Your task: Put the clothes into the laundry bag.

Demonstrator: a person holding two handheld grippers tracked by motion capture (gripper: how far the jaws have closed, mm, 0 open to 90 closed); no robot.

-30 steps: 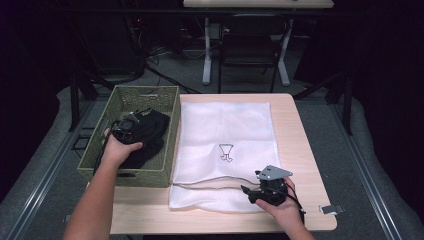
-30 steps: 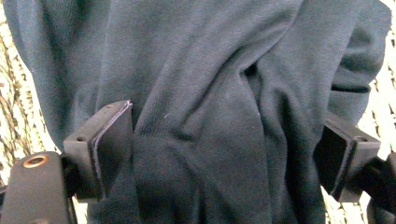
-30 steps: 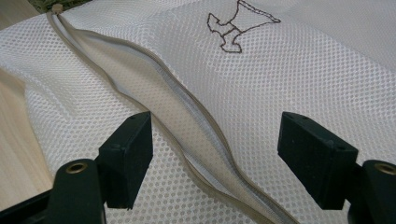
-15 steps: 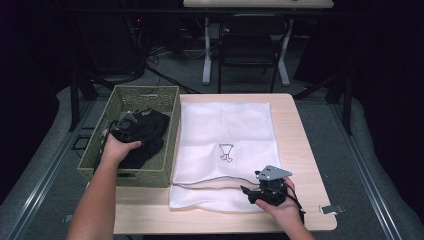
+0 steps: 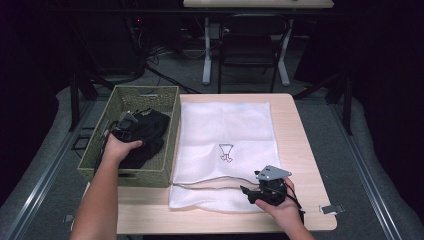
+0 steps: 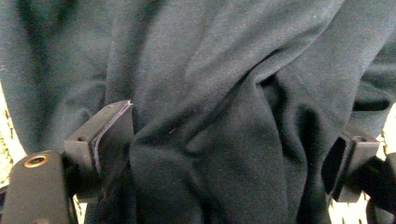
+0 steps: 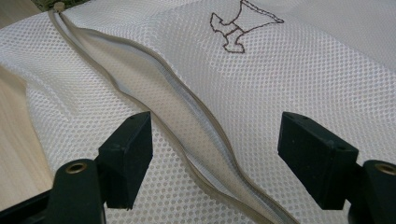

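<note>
From my seat, the high view sits above the near edge of the table (image 5: 300, 120) and looks forward and down, far enough back to take in the whole top, the basket (image 5: 165, 125) at its left and the floor beyond. My left gripper view rides inside that basket, pressed so close to the dark cloth (image 6: 210, 93) that fabric spans the picture between its jaws — the same dark heap (image 5: 147, 132) the high view shows from afar. My right gripper view looks low along the white mesh bag (image 7: 299, 70), very near its zipper (image 7: 187, 116) and printed mark (image 7: 240, 25) — the bag (image 5: 230, 125) and mark (image 5: 226, 152) the high view sees mid-table.
</note>
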